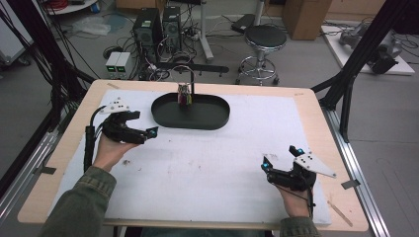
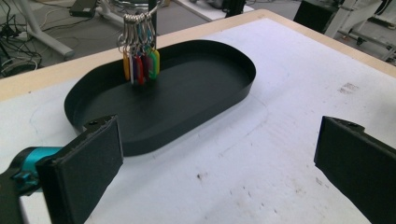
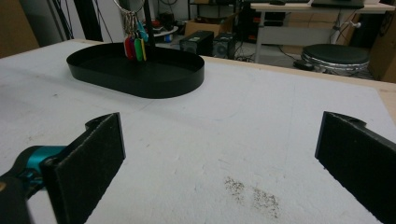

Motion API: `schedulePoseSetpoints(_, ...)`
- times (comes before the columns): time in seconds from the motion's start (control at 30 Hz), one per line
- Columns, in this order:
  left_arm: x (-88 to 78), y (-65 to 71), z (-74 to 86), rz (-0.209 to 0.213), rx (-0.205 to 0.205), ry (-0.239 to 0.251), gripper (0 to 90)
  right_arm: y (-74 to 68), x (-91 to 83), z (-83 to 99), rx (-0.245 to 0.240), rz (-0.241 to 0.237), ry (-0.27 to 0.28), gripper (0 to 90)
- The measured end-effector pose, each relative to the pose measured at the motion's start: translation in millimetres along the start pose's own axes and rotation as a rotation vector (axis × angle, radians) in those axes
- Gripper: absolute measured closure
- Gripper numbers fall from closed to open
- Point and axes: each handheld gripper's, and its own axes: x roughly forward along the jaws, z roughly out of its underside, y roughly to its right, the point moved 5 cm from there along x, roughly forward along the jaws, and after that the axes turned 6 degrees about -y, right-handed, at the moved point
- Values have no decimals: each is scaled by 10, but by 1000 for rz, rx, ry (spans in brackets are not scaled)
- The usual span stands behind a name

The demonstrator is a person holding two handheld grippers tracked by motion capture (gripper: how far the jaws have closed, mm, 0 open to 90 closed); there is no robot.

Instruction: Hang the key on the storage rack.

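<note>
A black oval tray (image 1: 217, 114) (image 2: 233, 84) (image 3: 187, 74) lies at the back middle of the white mat. From a black hook stand in it hangs a bunch of coloured key tags (image 1: 185, 94) (image 2: 140, 63) (image 3: 134, 46) on metal rings. My left gripper (image 1: 148, 133) (image 2: 219, 172) is held open on the left of the table, jaws aimed at the tray, nothing between them. My right gripper (image 1: 281, 159) (image 3: 219, 172) rests open at the front right, jaws wide apart over bare mat.
The white mat (image 1: 207, 163) covers a wooden table (image 1: 316, 98) and carries small dark stains (image 3: 254, 196). Behind the table stand a stool (image 1: 264, 42), computer towers (image 1: 158, 27) and cables on the floor.
</note>
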Motion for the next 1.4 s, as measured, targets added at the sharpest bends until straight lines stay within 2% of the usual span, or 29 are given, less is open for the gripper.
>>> schedulePoseSetpoints(0.1, -27, -3, 89, 13, -20, 2, 17, 0, -3, 0, -3, 0, 1, 5)
schedulePoseSetpoints(0.5, -156, -41, 347, -22, -39, 26, 17, -6, 2, 1, -7, 0, -1, 5)
schedulePoseSetpoints(0.6, -195, -57, 457, -50, -31, 12, 16, -8, -5, -1, -10, 2, 1, 5)
schedulePoseSetpoints(0.87, -301, -148, 722, -54, -61, 32, 17, -19, 6, 4, -13, -3, -6, 5)
schedulePoseSetpoints(0.93, -324, -168, 763, -70, -62, 26, 16, -19, 7, 3, -15, 0, -7, 5)
schedulePoseSetpoints(1.03, -371, -185, 792, -81, -69, 50, 16, -18, 7, 4, -14, 0, -8, 5)
schedulePoseSetpoints(1.3, -509, -287, 895, -150, -94, 93, 16, -19, 2, 2, -10, 1, -4, 5)
schedulePoseSetpoints(1.4, -534, -346, 959, -176, -126, 93, 17, -17, 6, 5, -13, 0, -7, 5)
